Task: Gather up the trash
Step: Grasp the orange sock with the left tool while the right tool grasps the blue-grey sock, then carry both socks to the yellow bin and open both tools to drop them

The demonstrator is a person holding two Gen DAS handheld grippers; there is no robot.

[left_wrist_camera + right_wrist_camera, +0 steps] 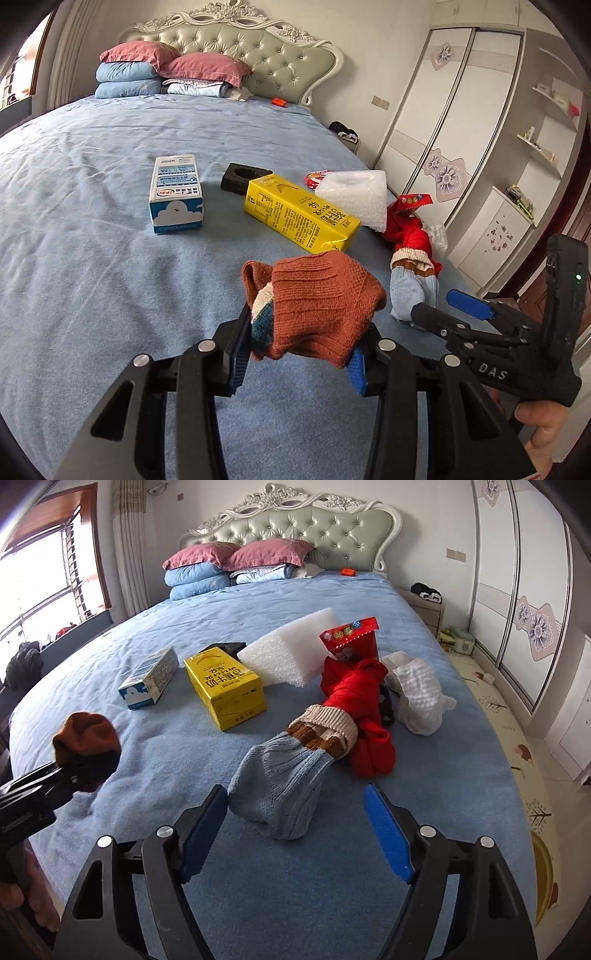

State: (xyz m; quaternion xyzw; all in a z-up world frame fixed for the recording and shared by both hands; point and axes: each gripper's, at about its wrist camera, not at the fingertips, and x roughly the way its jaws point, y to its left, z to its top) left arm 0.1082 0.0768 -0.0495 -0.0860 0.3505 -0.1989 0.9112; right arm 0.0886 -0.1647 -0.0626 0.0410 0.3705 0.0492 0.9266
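Observation:
My left gripper (299, 354) is shut on a rust-brown knitted sock (317, 302) and holds it above the blue bed (92, 258); it also shows in the right wrist view (86, 751). My right gripper (295, 830) is open around the toe of a light blue sock (280, 790) lying on the bed, also in the left wrist view (413, 291). Trash lies beyond: a blue-white milk carton (176, 194), a yellow carton (301, 214), a white foam block (354, 197), a black foam piece (243, 177) and a red snack wrapper (351, 638).
A red garment (354, 701) and a white cloth (417, 698) lie by the blue sock. Pillows and folded quilts (221, 565) are stacked at the headboard. A wardrobe (535, 590) stands on the right, a window (44, 576) on the left.

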